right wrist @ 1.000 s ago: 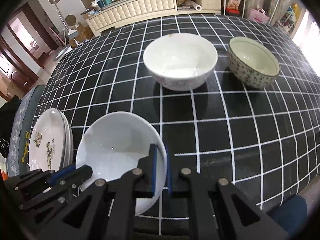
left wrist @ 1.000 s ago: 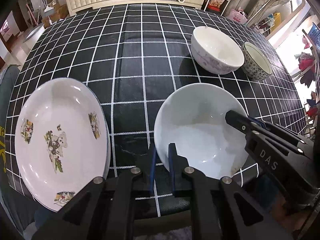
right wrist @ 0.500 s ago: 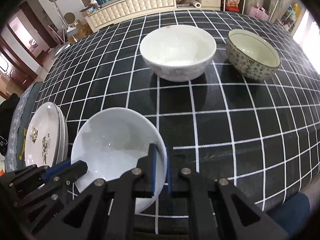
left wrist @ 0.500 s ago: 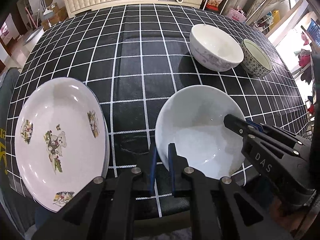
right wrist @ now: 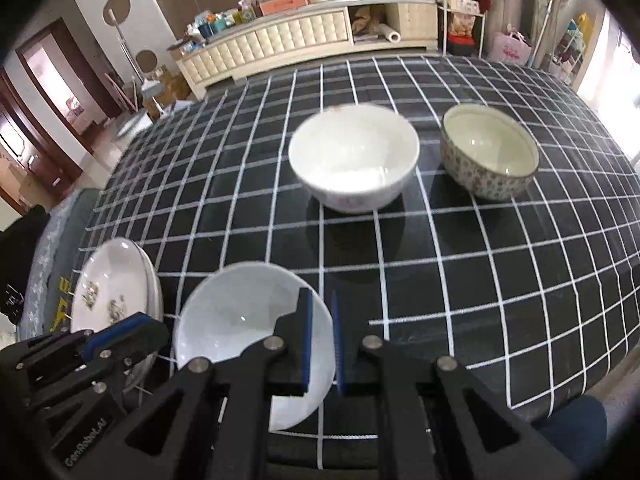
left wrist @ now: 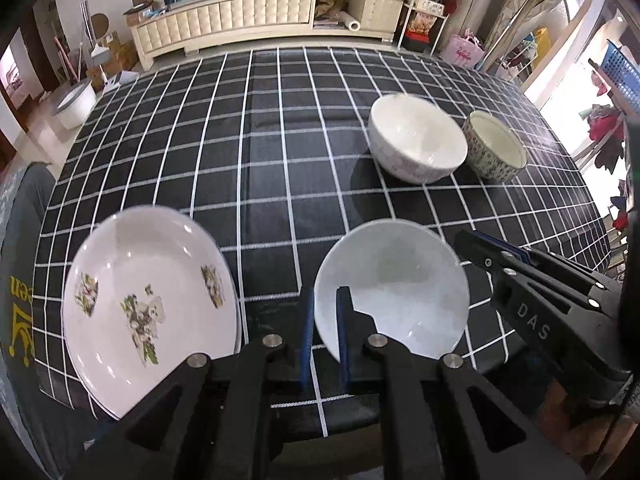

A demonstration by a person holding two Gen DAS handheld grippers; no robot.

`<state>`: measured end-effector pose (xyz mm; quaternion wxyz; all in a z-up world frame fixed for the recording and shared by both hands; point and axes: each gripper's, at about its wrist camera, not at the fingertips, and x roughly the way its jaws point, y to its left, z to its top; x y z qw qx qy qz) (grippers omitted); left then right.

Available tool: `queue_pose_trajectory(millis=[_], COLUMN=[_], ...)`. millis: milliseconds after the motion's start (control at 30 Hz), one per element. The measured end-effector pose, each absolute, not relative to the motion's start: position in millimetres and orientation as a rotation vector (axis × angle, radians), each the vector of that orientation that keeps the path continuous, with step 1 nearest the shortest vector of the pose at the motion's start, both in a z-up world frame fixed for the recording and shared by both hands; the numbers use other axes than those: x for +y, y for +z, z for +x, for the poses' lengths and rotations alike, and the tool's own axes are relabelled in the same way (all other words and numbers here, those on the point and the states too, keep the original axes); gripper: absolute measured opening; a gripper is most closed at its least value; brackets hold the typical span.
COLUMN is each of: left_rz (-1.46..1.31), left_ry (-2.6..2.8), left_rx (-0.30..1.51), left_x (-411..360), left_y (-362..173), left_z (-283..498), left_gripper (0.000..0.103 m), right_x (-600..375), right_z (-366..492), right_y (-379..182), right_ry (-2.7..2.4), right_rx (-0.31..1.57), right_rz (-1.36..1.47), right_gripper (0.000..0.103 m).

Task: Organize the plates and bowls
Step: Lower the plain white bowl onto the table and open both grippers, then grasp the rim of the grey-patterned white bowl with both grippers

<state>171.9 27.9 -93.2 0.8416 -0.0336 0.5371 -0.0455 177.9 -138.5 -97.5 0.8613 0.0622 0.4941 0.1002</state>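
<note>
A plain white bowl (left wrist: 394,286) is gripped by both grippers and looks lifted off the checked tablecloth. My left gripper (left wrist: 324,336) is shut on its left rim. My right gripper (right wrist: 320,344) is shut on its right rim; the bowl (right wrist: 240,320) shows there too. A stack of white plates with a bear print (left wrist: 148,300) lies at the near left, also in the right wrist view (right wrist: 112,292). A larger white bowl (left wrist: 416,142) and a patterned bowl (left wrist: 496,150) stand at the far right.
The table (left wrist: 260,160) has a black cloth with white grid lines; its near edge is just under the grippers. Beyond the far edge stand a cream cabinet (left wrist: 248,24) and shelves. A chair (left wrist: 560,12) stands at the right.
Both grippers have risen and tilted up with the white bowl; more of the room beyond the table shows. The plates and the two far bowls stay put.
</note>
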Motion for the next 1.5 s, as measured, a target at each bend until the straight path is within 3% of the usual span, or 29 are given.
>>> queue_pose_trajectory(millis=[700,1500], left_rz=[0.003,-0.086], left_ry=[-0.148,-0.253], left_rx=[1.08,1.261], left_x=[-9,-31], left_y=[-63,-120], left_z=[250,361], left_gripper=[0.01,0.01], right_x=[-194,-169], right_z=[251,350], right_y=[-56,-111], right_ry=[0.193,0.374], right_rx=[0.961,1.188], right_rz=[0.127,-0.081], right_gripper=[0.012,0.012])
